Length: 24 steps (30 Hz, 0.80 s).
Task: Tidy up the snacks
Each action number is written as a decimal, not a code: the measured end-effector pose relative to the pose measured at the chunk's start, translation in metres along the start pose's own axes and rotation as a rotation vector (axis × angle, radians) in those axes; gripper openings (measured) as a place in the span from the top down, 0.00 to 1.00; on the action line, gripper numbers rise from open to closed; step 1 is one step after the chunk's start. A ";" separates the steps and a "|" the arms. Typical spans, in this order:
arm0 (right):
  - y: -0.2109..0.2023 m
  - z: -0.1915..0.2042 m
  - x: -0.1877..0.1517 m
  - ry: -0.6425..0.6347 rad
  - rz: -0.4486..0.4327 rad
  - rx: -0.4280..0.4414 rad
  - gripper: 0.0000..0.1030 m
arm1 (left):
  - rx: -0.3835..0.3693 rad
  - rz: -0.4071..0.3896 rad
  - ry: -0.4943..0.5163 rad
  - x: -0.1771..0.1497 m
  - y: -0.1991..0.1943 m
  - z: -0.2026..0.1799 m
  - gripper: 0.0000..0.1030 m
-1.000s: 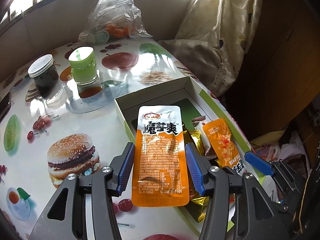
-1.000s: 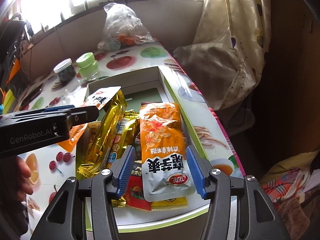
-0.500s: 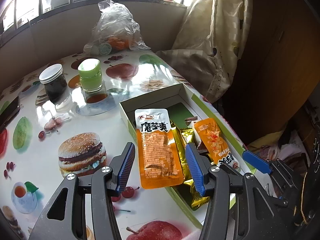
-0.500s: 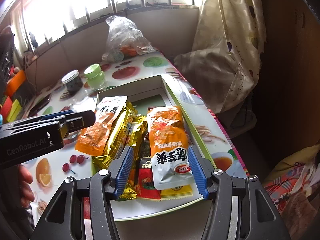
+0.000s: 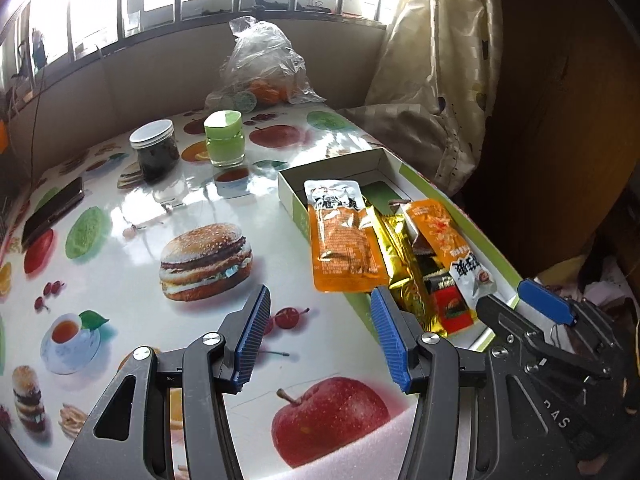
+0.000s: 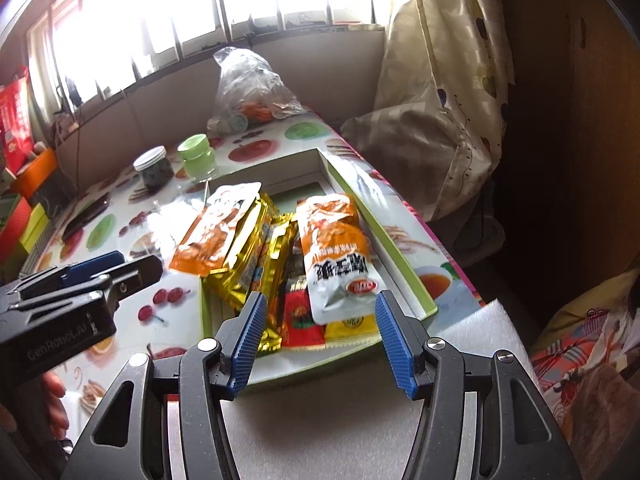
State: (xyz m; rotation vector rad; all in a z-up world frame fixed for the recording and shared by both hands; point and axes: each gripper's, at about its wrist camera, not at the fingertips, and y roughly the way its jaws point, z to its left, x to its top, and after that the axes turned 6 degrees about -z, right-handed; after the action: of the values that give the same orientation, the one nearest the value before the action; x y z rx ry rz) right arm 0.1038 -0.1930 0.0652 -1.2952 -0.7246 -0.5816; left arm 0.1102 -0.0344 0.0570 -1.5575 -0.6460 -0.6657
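Observation:
A shallow white and green box [image 5: 332,162] lies on the fruit-print table and holds several snack packs. An orange pouch [image 5: 344,248] rests over its left rim, beside gold packs [image 5: 400,256], an orange and white pouch [image 5: 444,240] and a red packet [image 5: 452,308]. My left gripper [image 5: 320,300] is open and empty, just short of the orange pouch. My right gripper [image 6: 320,300] is open and empty too, its tips at the near end of the orange and white pouch [image 6: 336,256]. Each wrist view also shows the other gripper: the right gripper [image 5: 504,300] and the left gripper [image 6: 136,264].
A dark jar [image 5: 154,152] with a white lid, a green jar [image 5: 226,140] and a plastic bag [image 5: 264,68] of fruit stand at the far side. A phone [image 5: 52,210] lies at the left. A curtain [image 5: 440,80] hangs right of the table. A person's hand [image 6: 52,408] holds the left gripper.
Both grippers drew back towards me. The pouches that lay between their fingers now lie on the pile in the box, beyond the tips.

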 end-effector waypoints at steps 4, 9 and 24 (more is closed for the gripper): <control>-0.008 -0.002 -0.012 0.011 0.005 -0.002 0.46 | 0.002 0.031 -0.007 -0.020 -0.002 0.001 0.48; -0.018 -0.007 -0.029 0.030 0.012 -0.016 0.45 | -0.003 0.062 0.015 -0.043 -0.006 -0.004 0.48; -0.018 -0.005 -0.067 0.007 0.052 -0.060 0.45 | 0.016 0.104 -0.004 -0.078 -0.003 -0.006 0.48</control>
State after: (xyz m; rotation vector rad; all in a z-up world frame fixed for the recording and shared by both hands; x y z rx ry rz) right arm 0.0473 -0.2025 0.0257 -1.3635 -0.6696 -0.5691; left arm 0.0547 -0.0420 0.0019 -1.5664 -0.5679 -0.5784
